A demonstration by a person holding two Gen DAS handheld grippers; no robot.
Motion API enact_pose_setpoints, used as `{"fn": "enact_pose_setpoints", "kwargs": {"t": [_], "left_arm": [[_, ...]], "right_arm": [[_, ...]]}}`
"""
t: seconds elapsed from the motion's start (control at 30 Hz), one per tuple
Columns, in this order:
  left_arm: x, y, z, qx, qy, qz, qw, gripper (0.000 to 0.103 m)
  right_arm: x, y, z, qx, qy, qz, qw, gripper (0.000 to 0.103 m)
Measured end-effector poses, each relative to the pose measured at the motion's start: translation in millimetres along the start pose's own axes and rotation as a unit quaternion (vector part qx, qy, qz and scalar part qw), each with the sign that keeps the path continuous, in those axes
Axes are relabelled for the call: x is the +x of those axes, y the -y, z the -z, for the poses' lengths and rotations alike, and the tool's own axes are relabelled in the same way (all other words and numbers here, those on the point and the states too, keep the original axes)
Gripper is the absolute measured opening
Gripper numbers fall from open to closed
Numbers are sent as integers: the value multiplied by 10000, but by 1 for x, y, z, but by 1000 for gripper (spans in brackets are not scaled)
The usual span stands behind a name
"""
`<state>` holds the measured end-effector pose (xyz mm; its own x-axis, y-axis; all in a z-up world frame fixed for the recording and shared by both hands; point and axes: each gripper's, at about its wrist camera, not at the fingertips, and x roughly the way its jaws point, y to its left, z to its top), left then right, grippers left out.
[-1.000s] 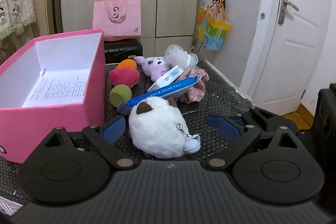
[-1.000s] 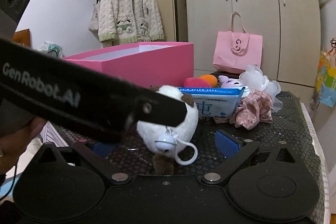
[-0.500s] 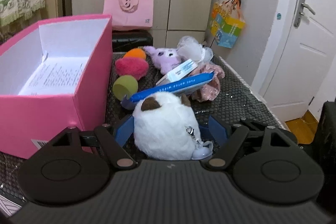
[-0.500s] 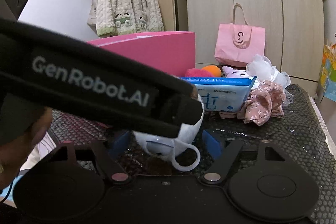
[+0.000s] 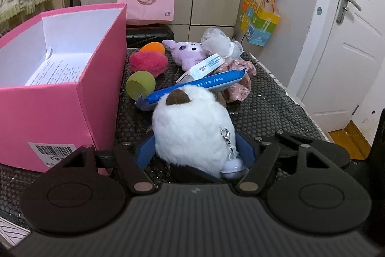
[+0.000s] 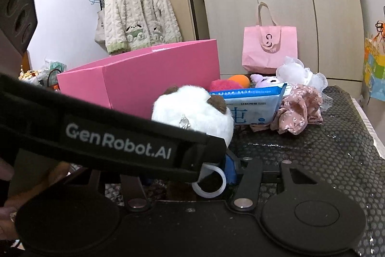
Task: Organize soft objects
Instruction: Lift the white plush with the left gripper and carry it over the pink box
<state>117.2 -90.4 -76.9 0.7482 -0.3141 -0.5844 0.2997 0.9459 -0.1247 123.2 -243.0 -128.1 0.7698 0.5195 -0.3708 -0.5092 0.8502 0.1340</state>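
A white plush toy [image 5: 192, 129] with brown ears and a small bell charm lies on the dark mat. My left gripper [image 5: 195, 151] is shut on it, blue pads pressed against both sides. In the right wrist view the same plush [image 6: 192, 117] sits between the fingers of my right gripper [image 6: 192, 172], which look closed in around its lower part; the left gripper's arm hides most of that grip. An open pink box [image 5: 60, 78] stands just left of the plush.
Behind the plush lie a blue wipes pack [image 5: 199, 86], a tube [image 5: 204, 66], a floral scrunchie [image 5: 238, 81], a purple plush [image 5: 185, 52], a white mesh pouf [image 5: 216, 42], red, orange and green soft balls. The mat's right edge drops off near a door.
Both grippers have moved forward onto the white plush and their fingers have closed in; the left one went from open around it to clamped on it.
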Motion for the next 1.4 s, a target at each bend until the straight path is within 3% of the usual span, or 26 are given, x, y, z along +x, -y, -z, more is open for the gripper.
{"fn": "enact_pose_setpoints", "kwargs": {"t": [0.7,1.13,1.4], "left_arm": [[-93,-1,7,176,582,111,9981,71],[-153,-26,-9,146,1349,-238,9905,70],[-154,-51,-38,-10,1763,-566,9827,70]], "right_arm": [[-55,-60,-28,9,32,160,9999,58],[-65,-107,-64,-278,415,-177,9986,58],[-38,-121,-99,-386,687,-414,9960,58]]}}
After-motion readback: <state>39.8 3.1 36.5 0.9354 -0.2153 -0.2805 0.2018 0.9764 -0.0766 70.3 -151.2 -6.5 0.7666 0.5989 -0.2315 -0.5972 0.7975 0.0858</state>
